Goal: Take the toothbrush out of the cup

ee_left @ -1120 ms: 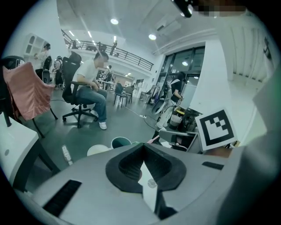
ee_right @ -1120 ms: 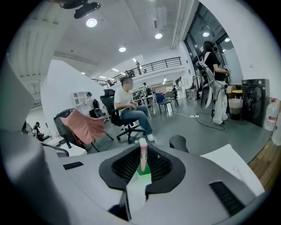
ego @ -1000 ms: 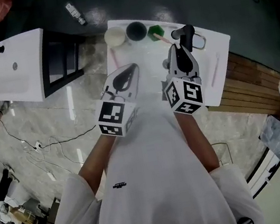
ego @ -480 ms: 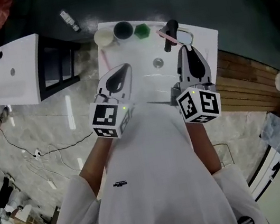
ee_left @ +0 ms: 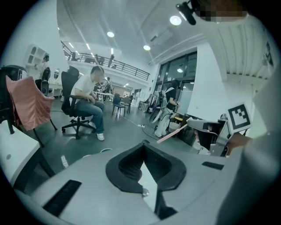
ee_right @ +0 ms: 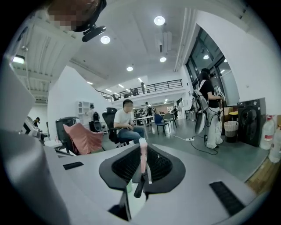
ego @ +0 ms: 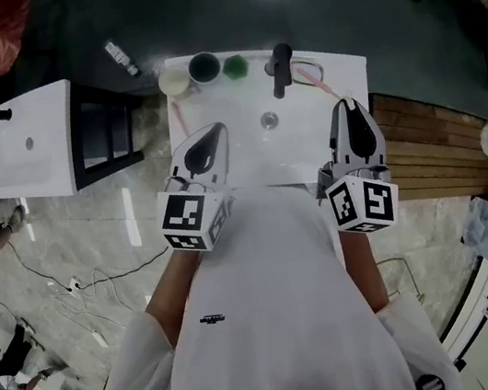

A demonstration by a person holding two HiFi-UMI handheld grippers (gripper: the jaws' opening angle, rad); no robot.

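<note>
Toothbrush (ee_right: 143, 158) – clamped in R gripper (ego: 347, 106), axis fwd.

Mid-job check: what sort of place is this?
Probably an open lab or workshop hall: a freestanding sink unit, a person on an office chair, and a mezzanine railing behind.

The sink top (ego: 230, 117) is finished in smooth, glossy white; its drain (ego: 269, 120) is seen as shiny metal, and the tap (ego: 281, 69) is coated matt black. The toothbrush (ee_right: 143, 160) is made of smooth pink plastic. The left gripper (ego: 211, 134) and right gripper (ego: 347, 110) are moulded in matt grey plastic and lined with black ribbed pads (ee_right: 125, 169). Polished marbled floor tiles (ego: 91, 226) are bordered by slatted wood (ego: 420, 135). The shirt (ego: 276, 324) is made of white cloth.
</note>
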